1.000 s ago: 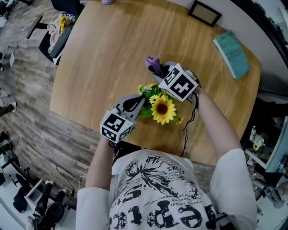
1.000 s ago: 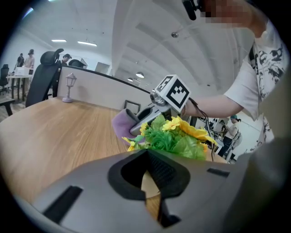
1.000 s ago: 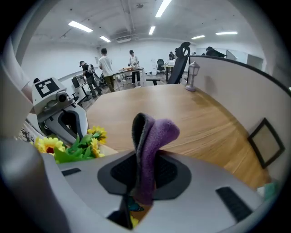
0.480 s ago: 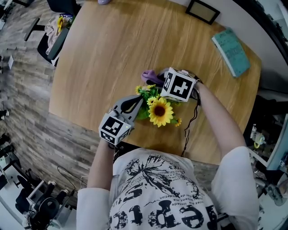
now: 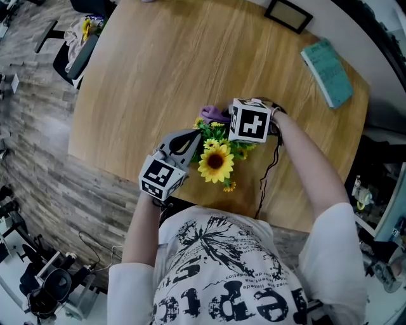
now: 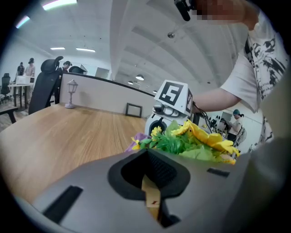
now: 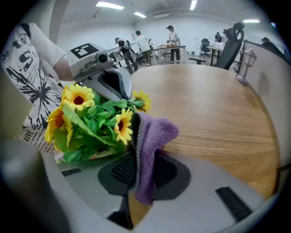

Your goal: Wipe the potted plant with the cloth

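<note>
From where I stand, the plant [image 5: 216, 160] sits on the tabletop [image 5: 146, 70] close to the edge nearest the person, between the two grippers. Its big sunflower leans out toward that edge. The pot is hidden under the leaves, so I cannot say how squarely it stands.

The right gripper [image 7: 145, 175] has its jaws clamped on the purple cloth [image 7: 151, 136]. A fold of the cloth sticks up past the tips, right against the small flowers and leaves on the far side of the plant. The left gripper [image 6: 149, 169] has its jaws pressed together with nothing between them. Its tip lies just beside the foliage on the opposite side, bracing the plant at most, not gripping it.

To my eye the wiping is under way, and the main danger is the plant going over. The left jaws grip nothing, so a firm push from the cloth side could slide or tip the pot toward the near edge, where little tabletop is left. The leaning sunflower adds to that pull.

The cloth could also snag on a petal or stem and drag the whole plant along. Only a narrow strip of cloth is pinched, so a snag might pull it out of the jaws. The book [image 5: 327, 75] and frame [image 5: 288, 17] lie well apart.
</note>
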{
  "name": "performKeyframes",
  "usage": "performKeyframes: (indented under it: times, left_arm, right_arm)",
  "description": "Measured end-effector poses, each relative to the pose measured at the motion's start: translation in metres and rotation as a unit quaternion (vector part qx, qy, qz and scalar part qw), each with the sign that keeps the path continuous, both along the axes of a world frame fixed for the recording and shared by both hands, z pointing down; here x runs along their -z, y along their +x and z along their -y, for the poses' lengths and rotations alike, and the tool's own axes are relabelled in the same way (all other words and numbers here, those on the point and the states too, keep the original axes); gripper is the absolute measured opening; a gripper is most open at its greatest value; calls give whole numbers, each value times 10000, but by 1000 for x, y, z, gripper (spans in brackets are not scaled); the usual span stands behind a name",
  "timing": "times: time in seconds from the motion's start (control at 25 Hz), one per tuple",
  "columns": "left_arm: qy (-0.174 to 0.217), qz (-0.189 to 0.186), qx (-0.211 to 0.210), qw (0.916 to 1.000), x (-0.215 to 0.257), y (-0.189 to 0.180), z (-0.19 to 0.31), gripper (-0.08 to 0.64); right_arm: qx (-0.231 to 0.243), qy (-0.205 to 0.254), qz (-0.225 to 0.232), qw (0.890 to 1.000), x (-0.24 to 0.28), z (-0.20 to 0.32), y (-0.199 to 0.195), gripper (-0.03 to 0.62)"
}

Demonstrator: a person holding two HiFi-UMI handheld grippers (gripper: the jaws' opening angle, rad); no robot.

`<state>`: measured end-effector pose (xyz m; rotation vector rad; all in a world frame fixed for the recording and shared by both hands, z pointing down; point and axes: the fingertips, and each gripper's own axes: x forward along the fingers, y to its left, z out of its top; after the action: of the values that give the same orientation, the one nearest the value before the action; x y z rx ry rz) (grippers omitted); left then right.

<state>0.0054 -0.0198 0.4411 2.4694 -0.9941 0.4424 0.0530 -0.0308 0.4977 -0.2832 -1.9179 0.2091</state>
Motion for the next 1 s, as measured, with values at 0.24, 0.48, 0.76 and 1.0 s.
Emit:
performKeyframes:
  times: [0.24,0.48,0.76,1.0]
  left_arm:
    - [12,30,51,10000,-1,0,0,3]
    - [20,43,55,10000,-1,1,-2,3]
    - [152,69,121,9998,0,2,-2,3]
    - [266,55,289,9992,-1,0,-3,3]
  right_arm:
    - [-141,-88,-21,9999,-1,-10,10,74]
    - [-287,-234,-114,9992,-1,-26,27,75]
    - [-556,-453,-166,9973,0,-40,42,75]
    - [-831,-286,-404,9953,2,-44,65,75]
